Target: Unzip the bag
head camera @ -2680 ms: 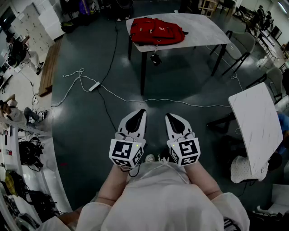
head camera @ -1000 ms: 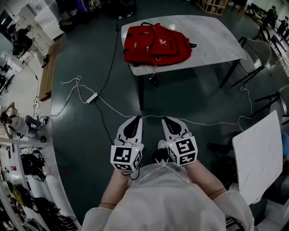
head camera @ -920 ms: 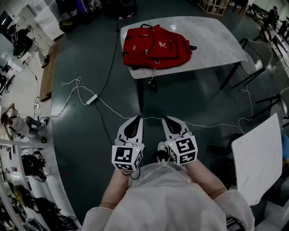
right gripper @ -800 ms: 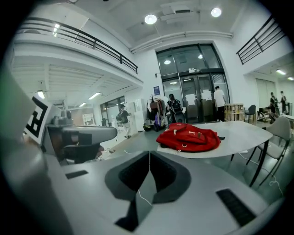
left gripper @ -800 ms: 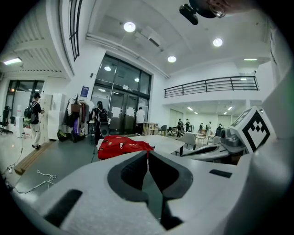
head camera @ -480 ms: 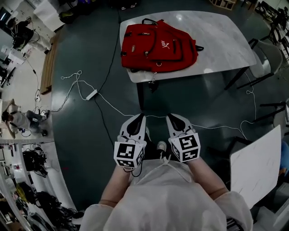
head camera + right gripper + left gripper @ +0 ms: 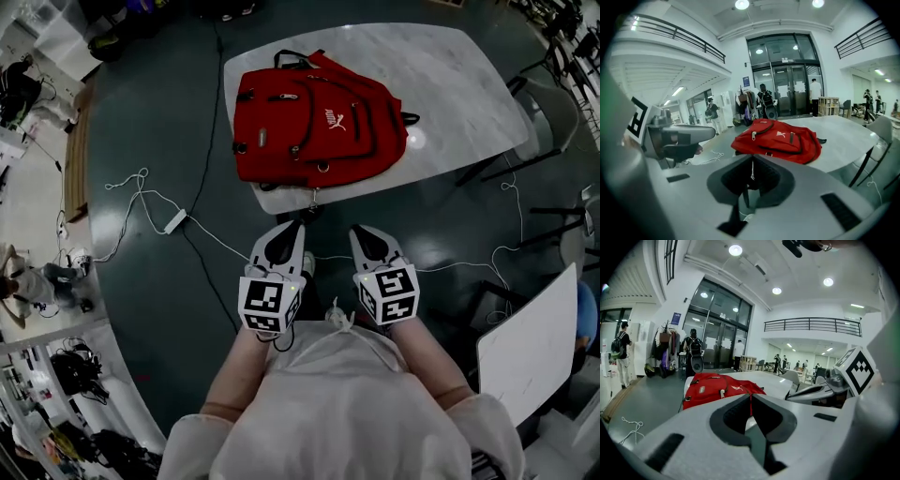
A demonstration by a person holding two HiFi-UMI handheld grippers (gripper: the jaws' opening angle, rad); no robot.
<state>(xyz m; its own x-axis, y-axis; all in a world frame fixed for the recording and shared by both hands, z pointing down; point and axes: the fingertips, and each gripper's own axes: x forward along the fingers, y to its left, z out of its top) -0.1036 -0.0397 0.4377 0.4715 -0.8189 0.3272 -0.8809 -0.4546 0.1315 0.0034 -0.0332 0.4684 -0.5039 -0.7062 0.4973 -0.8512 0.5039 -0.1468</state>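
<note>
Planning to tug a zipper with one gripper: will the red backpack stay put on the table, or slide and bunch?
The red backpack lies slumped and flat, so it is probably soft fabric that bunches under a pull. The table top looks smooth and glossy, so the bag may slide. It lies near the table's edge, so bracing seems wise.

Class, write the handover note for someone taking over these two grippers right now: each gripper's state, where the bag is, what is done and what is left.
Left gripper: jaws together, holding nothing, short of the table.
Right gripper: the same, beside it.
Red backpack: lies flat on the near left corner of the white table, untouched, and its zips look closed.
Done: nothing on the bag yet.
Left: reach the bag, probably steady it with one gripper, take a zip pull with the other and draw it open.
</note>
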